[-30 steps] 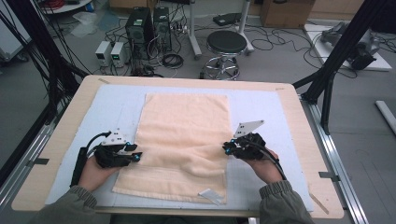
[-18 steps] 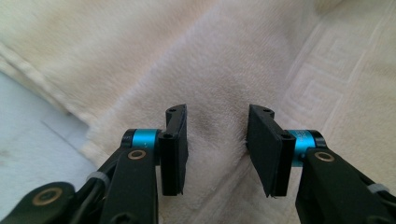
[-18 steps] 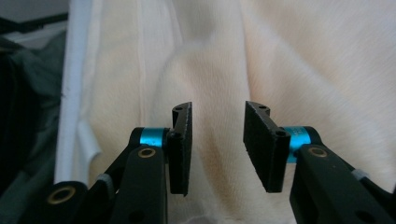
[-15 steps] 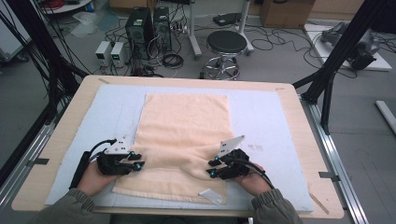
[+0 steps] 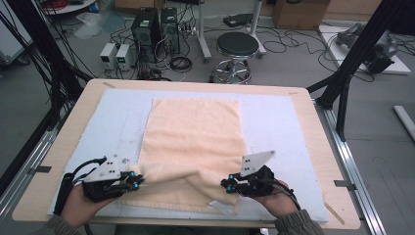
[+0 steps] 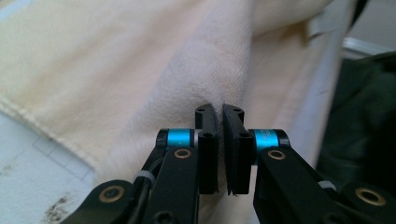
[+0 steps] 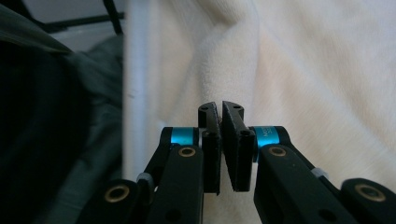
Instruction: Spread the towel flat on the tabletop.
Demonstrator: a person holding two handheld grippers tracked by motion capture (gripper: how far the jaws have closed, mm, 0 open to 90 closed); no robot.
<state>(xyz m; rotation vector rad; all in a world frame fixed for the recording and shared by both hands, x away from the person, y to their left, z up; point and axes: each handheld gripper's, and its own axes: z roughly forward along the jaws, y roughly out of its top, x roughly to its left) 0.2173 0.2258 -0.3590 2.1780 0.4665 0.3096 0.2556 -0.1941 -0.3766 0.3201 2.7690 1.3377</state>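
1. High view first: the peach towel (image 5: 195, 142) lies on the pale blue mat (image 5: 274, 122) of the table (image 5: 313, 122), its long axis running from the person's edge away to the far side, the far short edge square to the table.
2. Near end is up — the two near corners are lifted off the mat and drawn inward, so the cloth sags in a fold between them.
3. The left gripper (image 5: 133, 180) has just been closing; its jaws are now pinched on the towel's near left corner, cloth between the pads in the left gripper view (image 6: 219, 74).
4. The right gripper (image 5: 229, 186) has also just been closing — jaws clamped on the near right corner, towel (image 7: 289, 70) rising from between them.
5. A small white label (image 5: 218, 206) shows at the near hem.
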